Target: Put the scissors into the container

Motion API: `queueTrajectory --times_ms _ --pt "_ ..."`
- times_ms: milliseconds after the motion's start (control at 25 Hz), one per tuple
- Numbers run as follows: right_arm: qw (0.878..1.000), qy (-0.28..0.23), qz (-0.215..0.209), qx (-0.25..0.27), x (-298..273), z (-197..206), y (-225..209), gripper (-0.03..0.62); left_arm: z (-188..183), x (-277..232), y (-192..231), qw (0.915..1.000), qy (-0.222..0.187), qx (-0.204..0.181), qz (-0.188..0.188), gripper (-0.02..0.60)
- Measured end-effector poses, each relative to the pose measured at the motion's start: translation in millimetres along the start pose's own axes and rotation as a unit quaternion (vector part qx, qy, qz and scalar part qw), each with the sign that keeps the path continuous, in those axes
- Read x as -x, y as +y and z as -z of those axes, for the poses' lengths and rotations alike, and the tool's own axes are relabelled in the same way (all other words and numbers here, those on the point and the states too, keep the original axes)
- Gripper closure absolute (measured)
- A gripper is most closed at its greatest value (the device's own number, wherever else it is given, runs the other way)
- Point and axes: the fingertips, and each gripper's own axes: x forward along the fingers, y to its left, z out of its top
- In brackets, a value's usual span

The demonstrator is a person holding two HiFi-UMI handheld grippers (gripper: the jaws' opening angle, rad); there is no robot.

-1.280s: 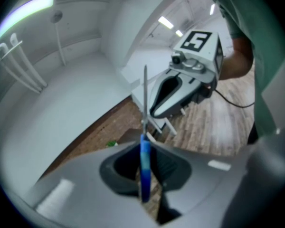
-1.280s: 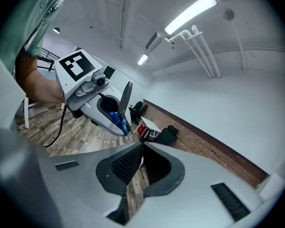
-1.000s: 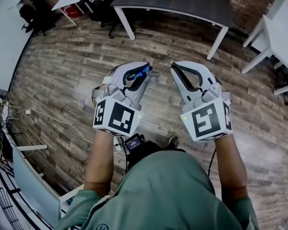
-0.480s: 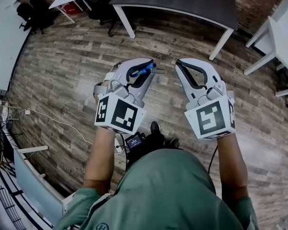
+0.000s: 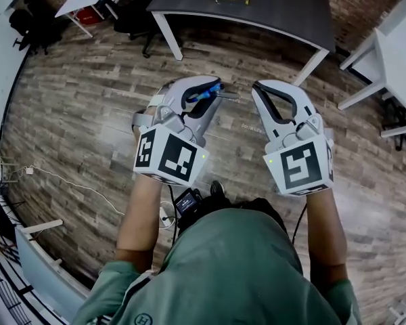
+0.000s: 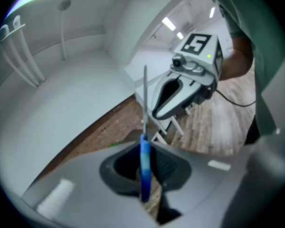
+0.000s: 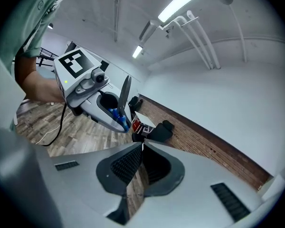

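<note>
Blue-handled steel scissors pinched by the handle in the left hand-held gripper, blades forward, presumably for tip-first insertion into the container; right hand-held gripper pressed together, empty.

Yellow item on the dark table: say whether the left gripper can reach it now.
Probably not: the left gripper, clamping blue-handled scissors, hangs over floor short of the dark table, though nothing blocks the way.

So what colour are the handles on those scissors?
Blue: the metal-bladed scissors show it best in the left gripper view.

An office: dark desk, white tables, chairs.
</note>
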Motion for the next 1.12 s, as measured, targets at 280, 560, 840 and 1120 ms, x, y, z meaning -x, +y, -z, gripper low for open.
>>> queueTrajectory --times_ms 280,560,840,1120 --pt "1.000 0.002 0.000 -0.003 -17 8 -20 0.586 5 -24 15 1.0000 -0.002 0.004 0.004 0.546" --pt "1.000 -0.008 -0.019 0.000 -26 41 -65 0.586 -6 -80 23 0.9998 0.020 0.005 -0.002 0.546" --pt "0.999 -0.036 -0.031 0.010 -32 66 -118 0.586 -23 -132 36 0.9988 0.042 0.000 -0.023 0.546" --pt "0.998 -0.041 -0.039 0.006 -42 83 -145 0.586 -28 -162 45 0.9983 0.053 0.000 -0.024 0.546"
